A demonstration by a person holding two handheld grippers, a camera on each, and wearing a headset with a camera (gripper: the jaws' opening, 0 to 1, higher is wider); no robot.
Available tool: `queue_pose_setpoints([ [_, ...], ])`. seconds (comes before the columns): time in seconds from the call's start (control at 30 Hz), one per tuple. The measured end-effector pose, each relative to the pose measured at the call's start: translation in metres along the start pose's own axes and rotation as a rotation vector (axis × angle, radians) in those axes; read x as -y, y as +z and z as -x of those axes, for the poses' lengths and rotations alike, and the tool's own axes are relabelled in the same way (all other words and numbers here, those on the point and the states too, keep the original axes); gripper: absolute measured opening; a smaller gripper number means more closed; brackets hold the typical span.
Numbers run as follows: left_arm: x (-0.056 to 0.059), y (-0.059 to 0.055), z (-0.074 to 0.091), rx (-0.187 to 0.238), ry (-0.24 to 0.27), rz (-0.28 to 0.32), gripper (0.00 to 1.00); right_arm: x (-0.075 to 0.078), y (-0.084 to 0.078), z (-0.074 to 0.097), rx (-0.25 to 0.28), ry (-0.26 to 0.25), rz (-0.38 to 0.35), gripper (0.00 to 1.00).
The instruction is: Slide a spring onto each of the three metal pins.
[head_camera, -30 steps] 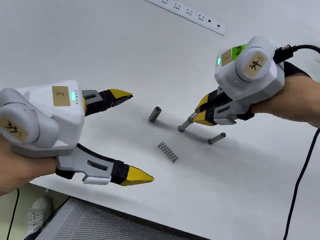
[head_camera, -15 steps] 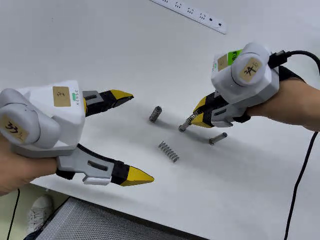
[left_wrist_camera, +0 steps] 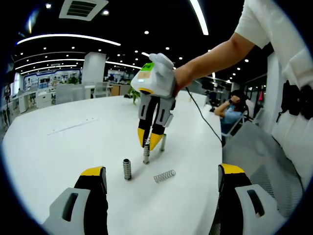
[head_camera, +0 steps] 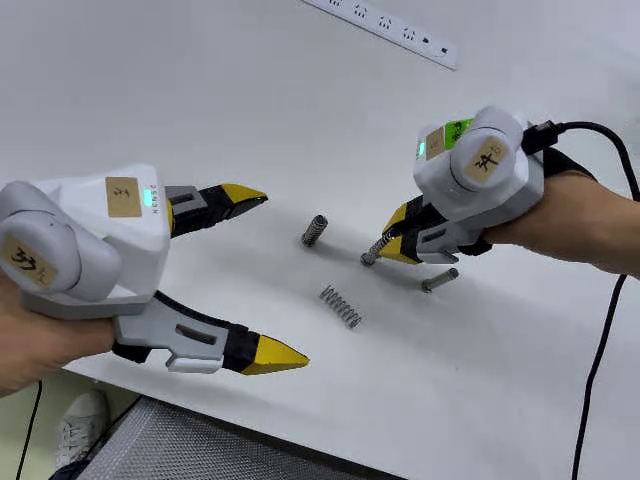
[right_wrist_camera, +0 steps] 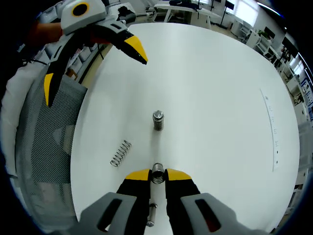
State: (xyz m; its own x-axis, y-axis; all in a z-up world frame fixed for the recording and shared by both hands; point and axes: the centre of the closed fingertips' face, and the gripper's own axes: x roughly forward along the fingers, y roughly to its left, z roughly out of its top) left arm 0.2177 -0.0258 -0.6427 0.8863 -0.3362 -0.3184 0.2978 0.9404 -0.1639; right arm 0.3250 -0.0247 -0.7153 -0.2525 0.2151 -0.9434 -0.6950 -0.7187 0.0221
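Note:
Three short metal pins stand on the white table. One pin [head_camera: 314, 230] [right_wrist_camera: 158, 120] [left_wrist_camera: 127, 169] carries a spring. My right gripper [head_camera: 393, 241] [right_wrist_camera: 157, 175] [left_wrist_camera: 150, 140] is shut on a second spring [right_wrist_camera: 157, 171], which sits on the top of the middle pin [head_camera: 371, 256] [left_wrist_camera: 145, 156]. The bare third pin [head_camera: 440, 280] [left_wrist_camera: 163, 142] stands just behind it. A loose spring [head_camera: 340, 305] [right_wrist_camera: 120, 152] [left_wrist_camera: 164, 176] lies flat in front of the pins. My left gripper [head_camera: 272, 273] [left_wrist_camera: 161, 171] hangs open to the left of them, holding nothing.
A white power strip [head_camera: 385, 25] lies at the far side of the table. The table's near edge [head_camera: 330, 440] runs just below my left gripper, with a grey mesh chair [head_camera: 160, 445] under it. A black cable [head_camera: 605, 340] trails from the right hand.
My right gripper has leaned a little further over the middle pin, still shut on the spring. The left gripper and the other parts have stayed put.

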Motion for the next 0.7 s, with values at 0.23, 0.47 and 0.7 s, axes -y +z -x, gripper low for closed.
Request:
queue_pose_setpoints([
  [0.23,0.0,0.0,0.0,-0.001,0.002,0.004,0.96,-0.003,-0.004,-0.009,-0.012,0.001,0.015,0.12],
  [0.47,-0.002,-0.003,0.001,-0.002,0.003,0.007,0.95,-0.002,-0.008,-0.018,-0.02,0.002,0.019,0.12],
  [0.7,-0.003,-0.004,0.002,-0.004,0.004,0.009,0.95,-0.003,-0.01,-0.022,-0.019,0.006,0.009,0.12],
])
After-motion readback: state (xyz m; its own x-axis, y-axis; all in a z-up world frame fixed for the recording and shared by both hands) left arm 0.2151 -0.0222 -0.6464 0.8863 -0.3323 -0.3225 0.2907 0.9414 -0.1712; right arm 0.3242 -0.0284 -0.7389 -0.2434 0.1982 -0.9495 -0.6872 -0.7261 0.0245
